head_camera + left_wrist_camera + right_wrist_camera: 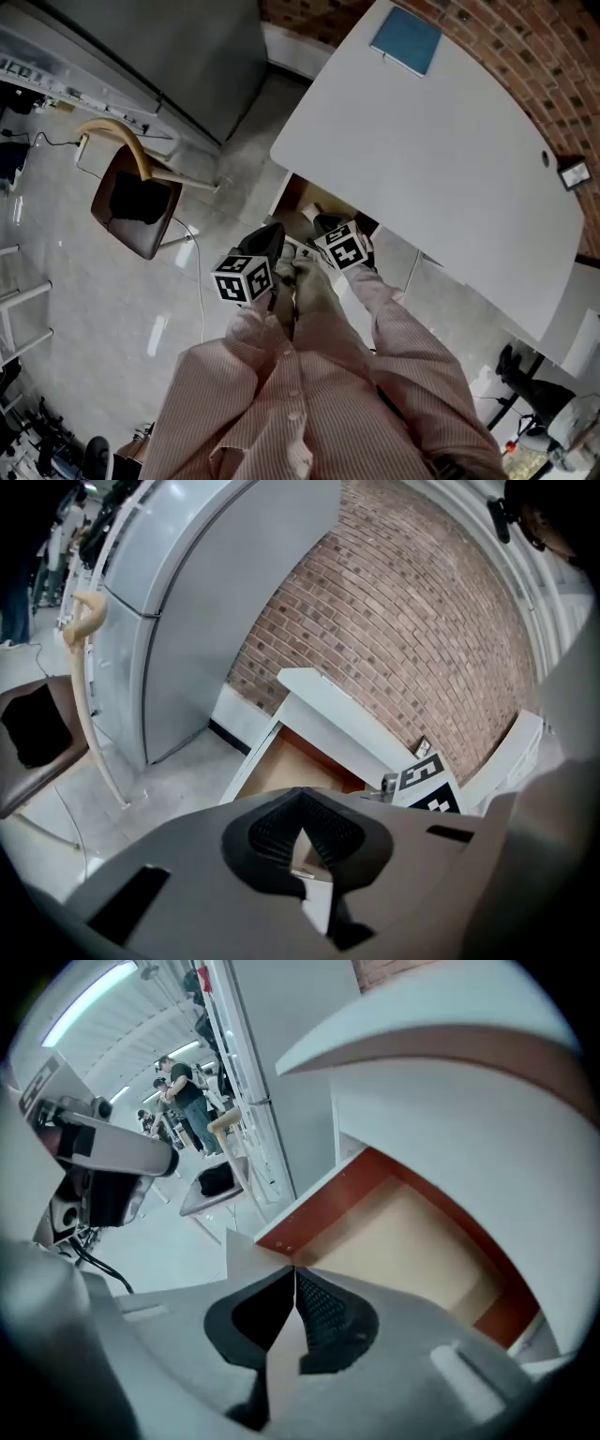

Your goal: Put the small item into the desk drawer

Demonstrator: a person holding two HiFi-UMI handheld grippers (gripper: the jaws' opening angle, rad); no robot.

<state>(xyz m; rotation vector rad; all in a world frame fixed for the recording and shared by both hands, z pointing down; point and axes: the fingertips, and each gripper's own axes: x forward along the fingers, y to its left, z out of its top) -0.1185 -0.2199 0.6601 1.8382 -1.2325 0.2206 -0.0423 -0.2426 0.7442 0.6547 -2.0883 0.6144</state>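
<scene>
Right gripper view: the right gripper (293, 1274) pinches a thin card (253, 1252), with the open drawer (319, 1206) just ahead. The card is likely light, bendy and slippery; grip its edge flat. The left gripper (300, 792) is clenched, empty.

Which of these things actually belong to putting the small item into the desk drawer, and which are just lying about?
Part of the job:
- thin flat card, clamped in the right gripper's fingers
- open desk drawer
- left gripper, beside it

Just lying about:
- blue notebook on the desk
- chair
- grey cabinet
</scene>
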